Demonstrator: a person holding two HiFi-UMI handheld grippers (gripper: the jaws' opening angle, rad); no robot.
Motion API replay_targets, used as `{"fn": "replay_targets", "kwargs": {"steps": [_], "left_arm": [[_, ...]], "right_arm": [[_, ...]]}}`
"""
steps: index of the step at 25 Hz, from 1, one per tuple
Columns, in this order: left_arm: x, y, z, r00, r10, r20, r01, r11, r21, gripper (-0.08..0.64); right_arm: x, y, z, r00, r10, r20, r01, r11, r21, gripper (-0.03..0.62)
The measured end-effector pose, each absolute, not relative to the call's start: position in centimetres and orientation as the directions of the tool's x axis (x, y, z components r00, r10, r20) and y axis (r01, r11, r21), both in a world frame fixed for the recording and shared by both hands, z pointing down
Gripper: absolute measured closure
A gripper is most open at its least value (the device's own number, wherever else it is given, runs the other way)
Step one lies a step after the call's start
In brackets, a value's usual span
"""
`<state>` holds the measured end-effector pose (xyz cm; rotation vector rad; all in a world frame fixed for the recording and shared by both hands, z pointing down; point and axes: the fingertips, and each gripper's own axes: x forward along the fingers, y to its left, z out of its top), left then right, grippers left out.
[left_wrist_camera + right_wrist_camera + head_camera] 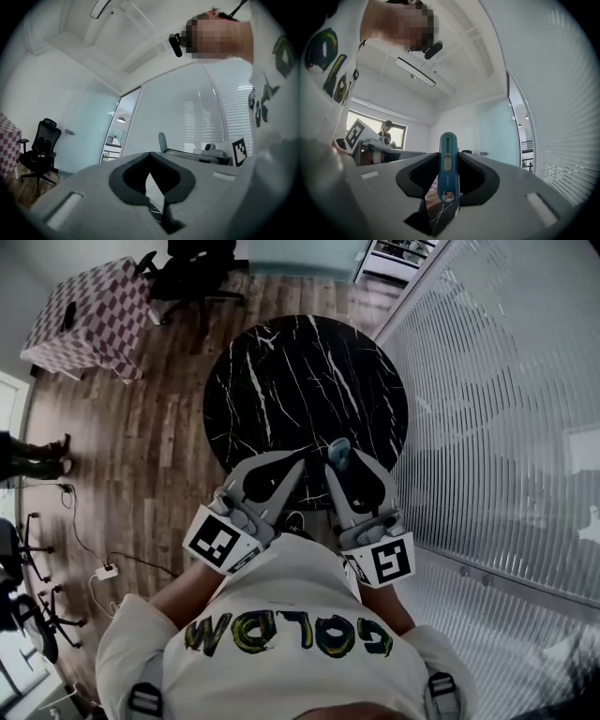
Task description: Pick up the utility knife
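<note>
My right gripper (339, 463) is shut on a teal utility knife (338, 453), held close to the person's chest above the near rim of the round black marble table (281, 381). In the right gripper view the utility knife (448, 164) stands upright between the dark pads, its slider button facing the camera and its top poking past the jaw tips. The left gripper (296, 465) hangs beside it, the jaws meeting at their tips with nothing between them. From the left gripper view, the left gripper (150, 155) points about level across the room at a glass wall.
A checkered-cloth table (89, 310) and black office chairs (192, 273) stand at the back left on the wood floor. A wall of white blinds (506, 427) runs along the right. A cable and power strip (105, 571) lie on the floor at left. A person (386, 127) stands far off.
</note>
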<state>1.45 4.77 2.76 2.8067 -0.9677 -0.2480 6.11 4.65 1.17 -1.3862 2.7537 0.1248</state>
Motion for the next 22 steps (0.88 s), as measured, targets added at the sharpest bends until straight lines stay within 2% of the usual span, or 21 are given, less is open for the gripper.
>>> {"fn": "replay_targets", "kwargs": {"steps": [8, 22], "left_arm": [[1.6, 5.1, 1.8, 0.785, -0.61, -0.109, -0.585, -0.788, 0.192, 0.555], [2.4, 4.0, 2.4, 0.793, -0.601, -0.099, -0.572, -0.791, 0.215, 0.555]], "right_arm": [[6.2, 5.8, -0.3, -0.605, -0.786, -0.128, -0.795, 0.604, 0.05, 0.462], [6.9, 4.5, 0.2, -0.59, -0.799, -0.114, -0.806, 0.592, 0.026, 0.462]]}}
